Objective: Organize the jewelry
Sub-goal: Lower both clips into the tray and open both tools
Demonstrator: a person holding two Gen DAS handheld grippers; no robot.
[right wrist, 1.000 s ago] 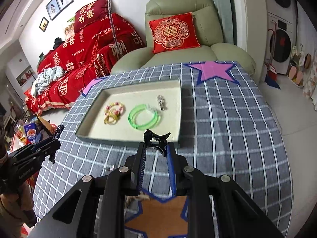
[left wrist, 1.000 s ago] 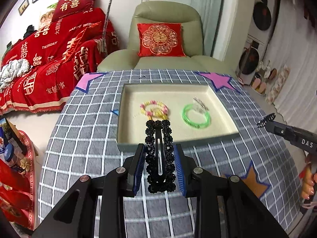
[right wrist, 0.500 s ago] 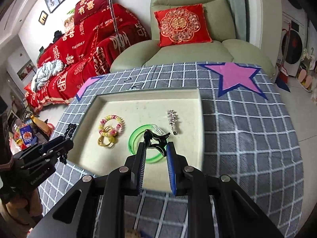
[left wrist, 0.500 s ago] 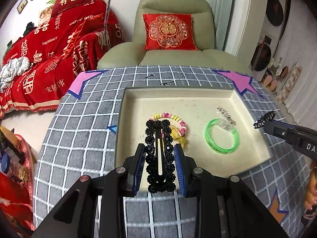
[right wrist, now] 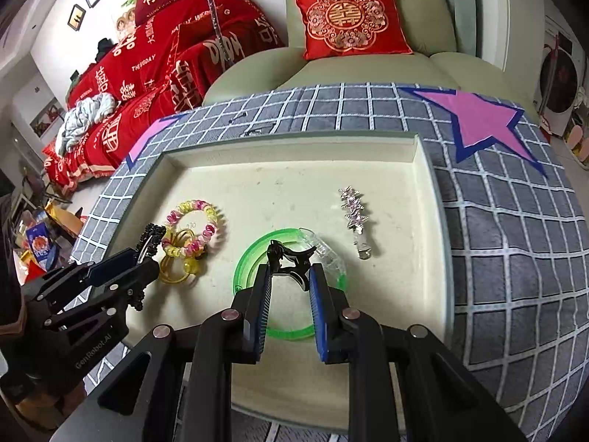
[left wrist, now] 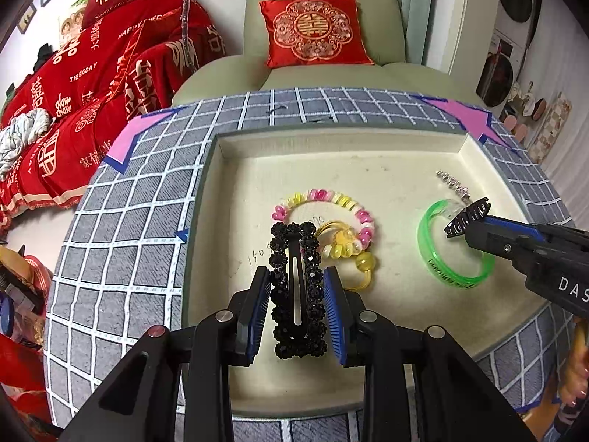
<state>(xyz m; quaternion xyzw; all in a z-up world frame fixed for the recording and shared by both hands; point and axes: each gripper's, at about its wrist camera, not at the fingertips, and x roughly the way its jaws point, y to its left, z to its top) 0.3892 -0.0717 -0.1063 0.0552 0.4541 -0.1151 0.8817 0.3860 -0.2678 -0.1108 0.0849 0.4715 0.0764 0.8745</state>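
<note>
Low at centre frame, the left gripper (left wrist: 297,287) clamped a black beaded hair clip (left wrist: 297,291), long axis along its fingers, above the cream tray (left wrist: 331,140); the right gripper (right wrist: 291,276) pinched a small black claw clip (right wrist: 291,261) over the green bangle (right wrist: 250,265).

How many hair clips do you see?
3. A black beaded clip is held in the left tongs over the tray. A small black claw clip is in the right tongs. A silver clip lies in the tray.

Bright, even indoor light — edges fisheye-warped, vignetted.
</note>
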